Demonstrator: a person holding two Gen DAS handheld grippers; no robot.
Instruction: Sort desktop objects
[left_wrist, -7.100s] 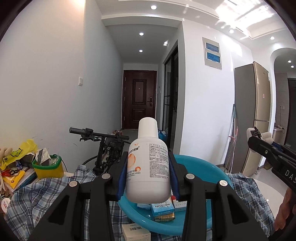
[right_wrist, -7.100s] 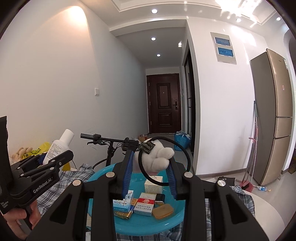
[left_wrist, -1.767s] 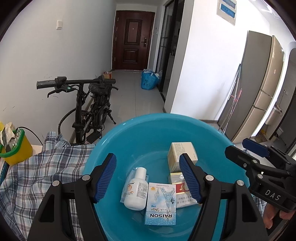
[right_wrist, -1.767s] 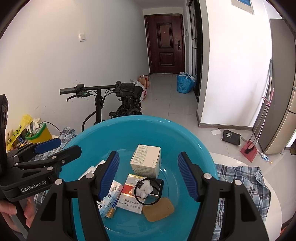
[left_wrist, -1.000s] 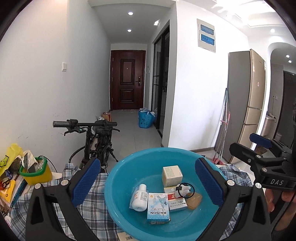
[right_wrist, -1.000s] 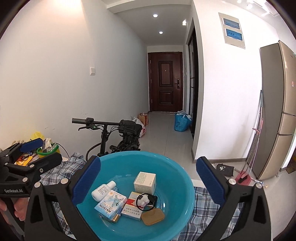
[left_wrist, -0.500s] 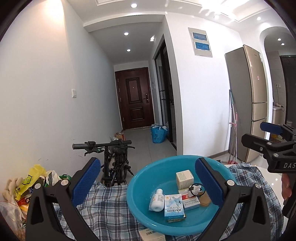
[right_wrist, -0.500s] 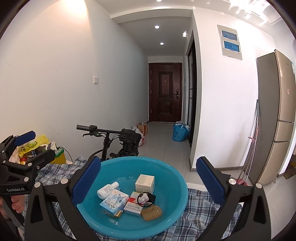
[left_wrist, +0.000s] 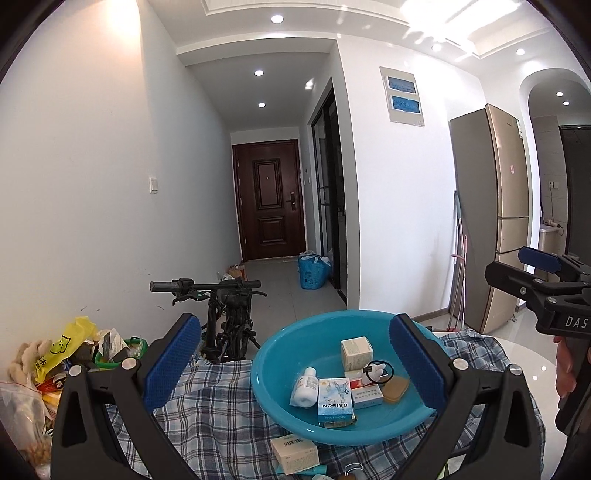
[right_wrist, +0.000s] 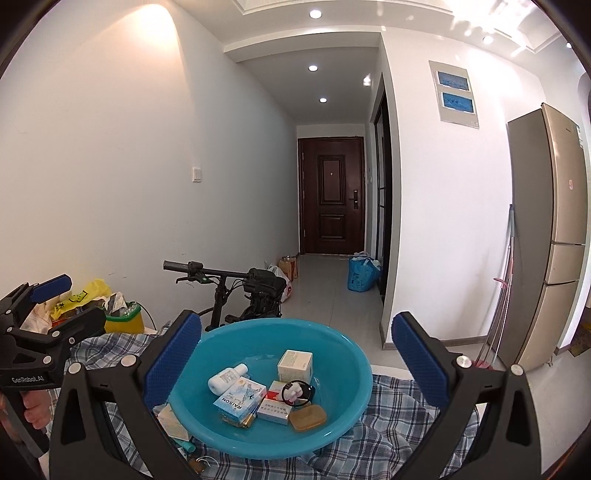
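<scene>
Plaid cloth (left_wrist: 207, 417) carries the blue basin (left_wrist: 280, 350) at twelve o'clock of both wide-open, empty grippers, while an unsorted box (left_wrist: 295, 452) lies at six o'clock of the basin, nearer the left gripper (left_wrist: 291, 354) than the right gripper (right_wrist: 295, 354).

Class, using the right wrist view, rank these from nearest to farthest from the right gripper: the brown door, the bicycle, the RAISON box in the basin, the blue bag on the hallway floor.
1. RAISON box: in the blue basin, between the open right gripper fingers.
2. Bicycle: behind the basin, left of centre.
3. Blue bag: hallway floor, right side.
4. Brown door: hallway's far end.
</scene>
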